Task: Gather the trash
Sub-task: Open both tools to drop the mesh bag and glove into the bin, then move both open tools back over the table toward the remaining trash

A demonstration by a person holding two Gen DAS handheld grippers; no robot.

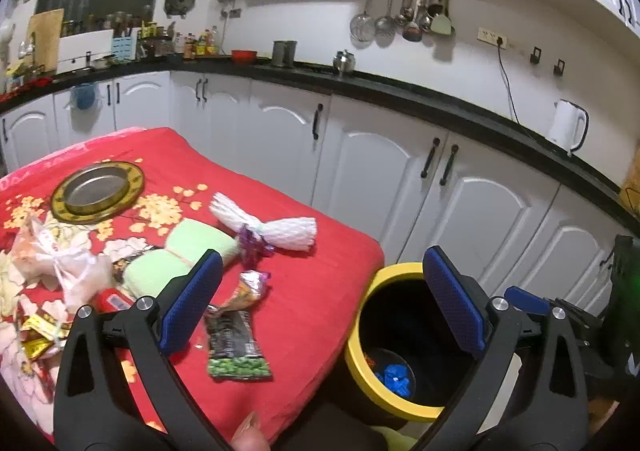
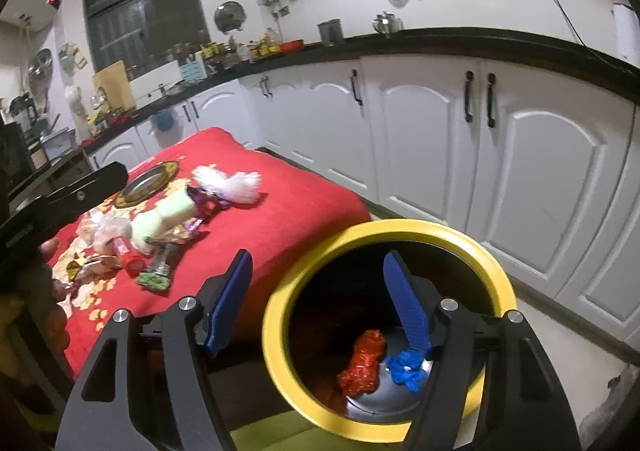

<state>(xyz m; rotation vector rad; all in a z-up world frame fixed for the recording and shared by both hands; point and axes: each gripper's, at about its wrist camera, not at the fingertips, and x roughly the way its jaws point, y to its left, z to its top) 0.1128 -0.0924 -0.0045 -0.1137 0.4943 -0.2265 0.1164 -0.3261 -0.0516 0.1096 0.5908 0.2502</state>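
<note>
A yellow-rimmed bin (image 1: 362, 335) (image 2: 276, 315) stands beside the red-clothed table (image 1: 304, 291) (image 2: 280, 219). Inside lie a crumpled red wrapper (image 2: 362, 365) and a blue wrapper (image 2: 406, 367) (image 1: 394, 377). On the table lie a green pea snack packet (image 1: 236, 347) (image 2: 154, 277), a foil wrapper (image 1: 248, 289), a white foam net (image 1: 272, 225) (image 2: 228, 183), a clear plastic bag (image 1: 60, 263) and more wrappers. My left gripper (image 1: 320, 303) is open and empty over the table's corner. My right gripper (image 2: 320, 303) is open and empty over the bin's rim.
A metal dish (image 1: 98, 191) (image 2: 150, 181) sits at the table's far side. Green rolled cloth (image 1: 180, 255) (image 2: 164, 221) lies mid-table. White cabinets (image 1: 400, 171) under a black counter (image 1: 440, 99) run behind. A white kettle (image 1: 568, 127) stands on the counter.
</note>
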